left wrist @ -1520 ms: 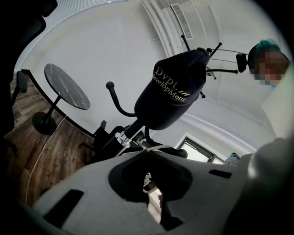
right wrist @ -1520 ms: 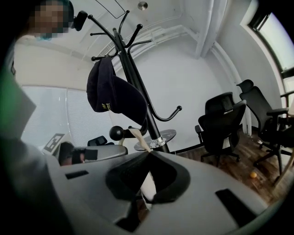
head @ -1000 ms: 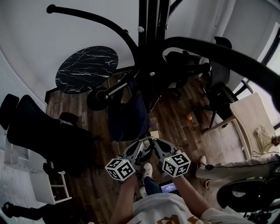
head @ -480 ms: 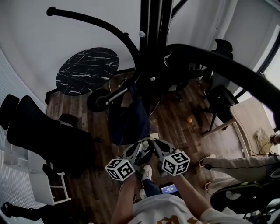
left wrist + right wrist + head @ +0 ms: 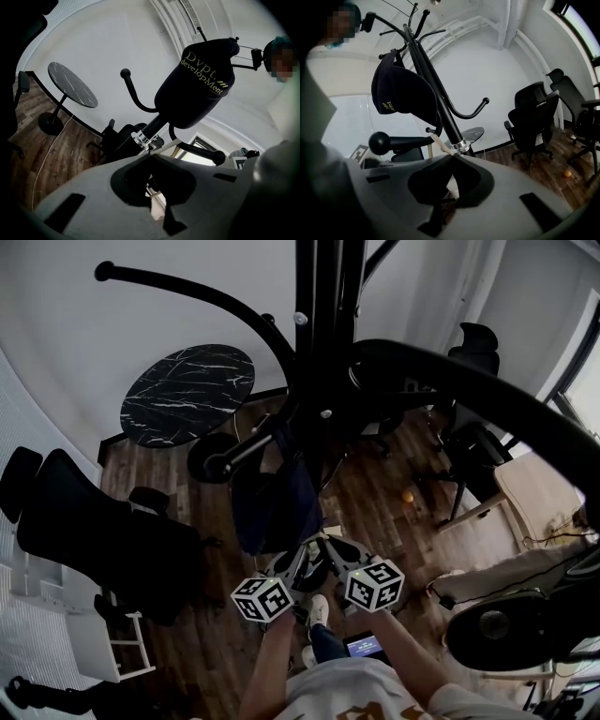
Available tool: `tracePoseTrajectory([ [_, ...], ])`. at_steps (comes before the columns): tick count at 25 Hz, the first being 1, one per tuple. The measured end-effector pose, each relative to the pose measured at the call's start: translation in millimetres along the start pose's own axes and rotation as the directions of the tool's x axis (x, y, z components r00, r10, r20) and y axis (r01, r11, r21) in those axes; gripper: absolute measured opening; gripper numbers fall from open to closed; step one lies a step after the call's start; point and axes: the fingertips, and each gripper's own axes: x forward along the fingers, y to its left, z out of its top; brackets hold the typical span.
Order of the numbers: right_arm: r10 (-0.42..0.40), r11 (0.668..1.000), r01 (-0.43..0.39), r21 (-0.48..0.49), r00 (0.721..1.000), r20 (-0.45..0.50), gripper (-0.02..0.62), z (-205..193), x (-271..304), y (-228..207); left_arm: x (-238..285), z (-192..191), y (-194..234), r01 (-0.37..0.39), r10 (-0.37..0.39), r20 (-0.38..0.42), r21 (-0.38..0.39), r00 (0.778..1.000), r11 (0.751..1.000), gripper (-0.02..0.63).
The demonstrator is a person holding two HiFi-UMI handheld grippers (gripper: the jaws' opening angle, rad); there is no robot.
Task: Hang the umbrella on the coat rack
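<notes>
A black coat rack [image 5: 323, 334] rises right in front of me, its curved hook arms ending in ball tips. A dark navy folded umbrella [image 5: 272, 507] with gold print hangs beside the pole. In the right gripper view the umbrella [image 5: 401, 93] hangs by a strap over an upper hook. The left gripper view looks up at it [image 5: 194, 89] from below. Both grippers sit low, below the umbrella and apart from it. My left gripper [image 5: 302, 557] and right gripper [image 5: 333, 554] point at the pole with tips close together. Each gripper's jaws look shut, with a pale strip at the tips.
A round black marble table [image 5: 187, 388] stands behind the rack. Black office chairs stand at the left [image 5: 94, 531] and right [image 5: 469, 442]. A pale wooden desk [image 5: 534, 484] and a white shelf [image 5: 94, 643] are near the edges. A small orange ball [image 5: 405, 493] lies on the wood floor.
Both grippers have barely shifted, drifting slightly upward in the head view. A person's legs at the right edge have moved out of the way. The umbrella hangs as before.
</notes>
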Motion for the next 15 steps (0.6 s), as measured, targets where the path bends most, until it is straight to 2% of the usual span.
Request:
tracePoseTrajectory([
  [10, 0.026, 1.000, -0.026, 0.007, 1.000, -0.017, 0.014, -4.5, 2.3, 5.4, 12.7, -17.9, -2.1, 0.022, -0.011, -0.101, 0.103, 0.995, 0.994, 0.020],
  [15, 0.020, 1.000, -0.021, -0.017, 0.999, -0.043, 0.014, -6.8, -3.1, 7.1, 13.4, -21.7, -7.3, 0.002, 0.014, -0.099, 0.152, 0.995, 0.988, 0.020],
])
